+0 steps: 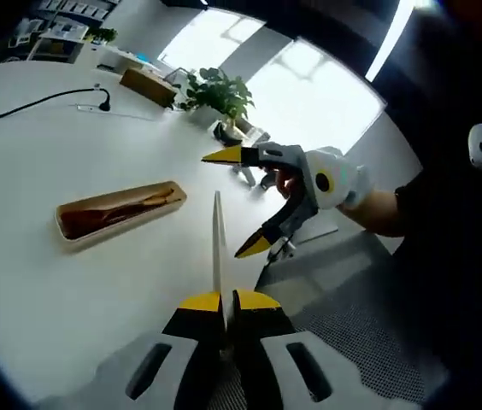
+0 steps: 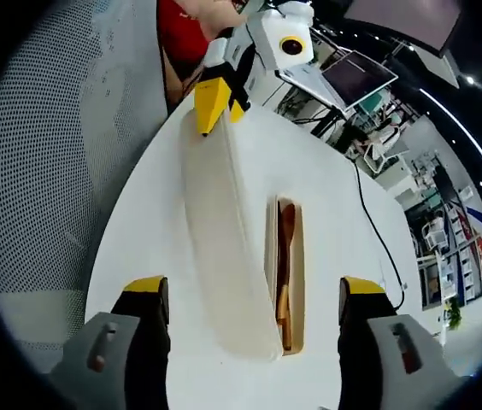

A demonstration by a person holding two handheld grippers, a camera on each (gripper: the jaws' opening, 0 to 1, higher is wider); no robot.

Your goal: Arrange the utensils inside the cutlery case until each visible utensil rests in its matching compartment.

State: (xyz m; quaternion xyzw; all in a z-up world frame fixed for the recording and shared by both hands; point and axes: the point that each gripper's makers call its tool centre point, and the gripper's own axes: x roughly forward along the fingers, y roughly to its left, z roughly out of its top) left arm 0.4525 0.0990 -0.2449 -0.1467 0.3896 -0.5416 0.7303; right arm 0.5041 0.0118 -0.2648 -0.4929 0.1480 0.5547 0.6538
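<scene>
My left claw point(image 1: 224, 301) is pinched tight on the edge of a thin, pale lid point(image 1: 217, 243). I think it is the lid of the cutlery case. In the right gripper view the same lid point(image 2: 220, 256) shows its wide, flat face, held up on edge above the white worktop point(image 1: 70, 145). My right claw point(image 2: 249, 295) is spread wide and holds nothing.

The cutlery case point(image 1: 120, 213) lies open on the worktop, a little way off from the lid. Wooden utensils point(image 2: 285, 282) lie inside it. I cannot tell if each one is in its own slot.

I think I am on the lid step now. Next, I should bring the lid over the case, line it up, and set it down softly.
</scene>
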